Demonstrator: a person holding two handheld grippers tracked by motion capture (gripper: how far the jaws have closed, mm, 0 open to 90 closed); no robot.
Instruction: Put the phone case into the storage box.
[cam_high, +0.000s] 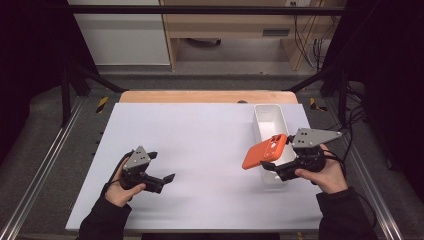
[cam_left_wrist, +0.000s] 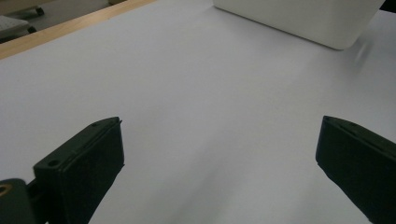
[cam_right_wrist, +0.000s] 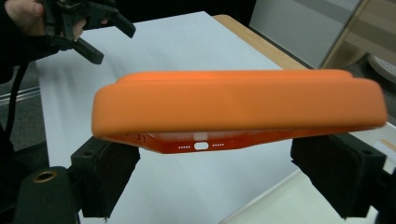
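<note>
Right gripper (cam_high: 270, 166), lower right of the high view, is pinching an orange phone case (cam_high: 265, 151). Its jaws are clamped on the case's near end. Case is lifted off the counter (cam_high: 200, 135), tilted, and hangs over the left wall of a white bin (cam_high: 270, 120) at centre-right of frame; its far end juts left past the bin, over bare counter. In the right gripper view the case (cam_right_wrist: 238, 105) spans the middle of the frame edge-on, port cut-outs facing the camera; exact contact pts between pads and case are blurred there. Bin's rim (cam_right_wrist: 289, 200) shows at lower right of that view, below the case. Left gripper (cam_high: 167, 182), lower left of the high view, sits low over the counter w/ jaws spread wide and nothing between them; the left gripper view confirms it, w/ the two black jaws at opposite bottom corners and white counter (cam_left_wrist: 196, 116) between. Bin's outer wall (cam_left_wrist: 303, 21) appears at top right of that view, well apart from the left gripper. Left gripper also visible at upper left of the right gripper view (cam_right_wrist: 114, 39), held in a hand.
</note>
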